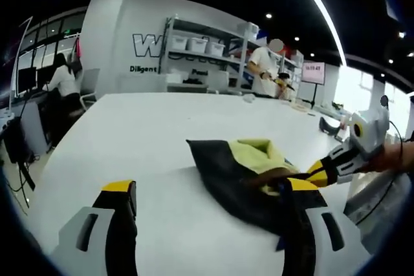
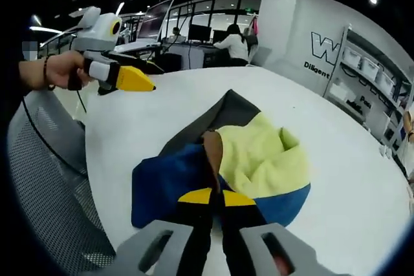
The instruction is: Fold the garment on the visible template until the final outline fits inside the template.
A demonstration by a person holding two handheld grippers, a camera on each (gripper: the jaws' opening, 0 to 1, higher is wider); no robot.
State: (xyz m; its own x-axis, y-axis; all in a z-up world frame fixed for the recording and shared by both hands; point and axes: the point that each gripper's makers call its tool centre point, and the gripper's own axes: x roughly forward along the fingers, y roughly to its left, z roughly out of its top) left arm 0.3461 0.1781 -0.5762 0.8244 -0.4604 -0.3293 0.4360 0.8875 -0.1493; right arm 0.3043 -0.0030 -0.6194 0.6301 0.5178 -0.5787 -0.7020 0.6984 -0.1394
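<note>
A big white desk [image 1: 162,134] stretches across the room. Behind it, metal shelving [image 1: 204,53] carries white bins, someone sits at monitors [image 2: 197,32] on the far side, and a grey mesh chair [image 2: 45,172] sits beside the desk.

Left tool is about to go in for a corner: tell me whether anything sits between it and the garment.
Nothing visible does. Bare white table lies between the open left tool and the garment. The right tool is shut on the garment's near edge.
</note>
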